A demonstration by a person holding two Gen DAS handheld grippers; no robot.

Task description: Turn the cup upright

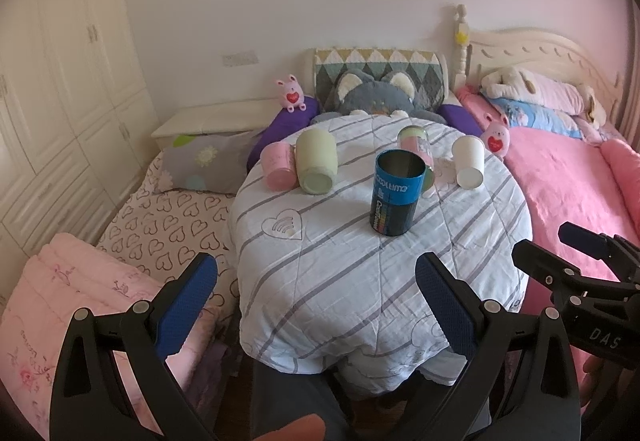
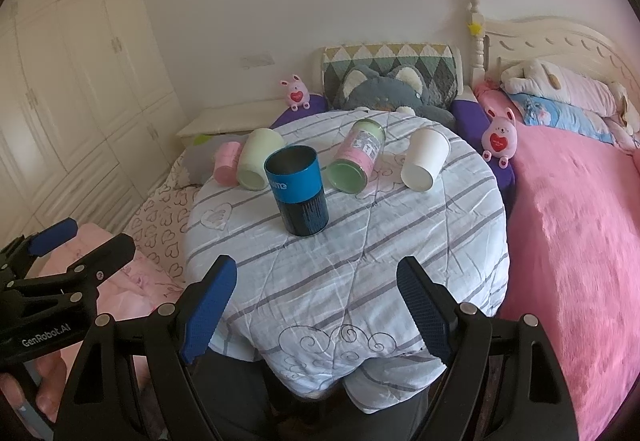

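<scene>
Lying tipped at one o'clock on the bench [image 2: 360,281], the white cup [image 2: 425,159] looks light, crushable; both claws, left claw [image 1: 316,305] and right claw [image 2: 316,305], gape wide, so pinch mid-wall gently.

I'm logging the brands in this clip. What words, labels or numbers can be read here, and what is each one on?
"GenRobot.AI": on the body of the left gripper, seen from the right wrist view.
"DAS": on the body of the right gripper, seen from the left wrist view.
"COOLTIME", roughly, printed upside down: on the band of the blue cup; the smaller print below is too blurred to read.
Label on the pink and green cup: too blurred to read.
</scene>
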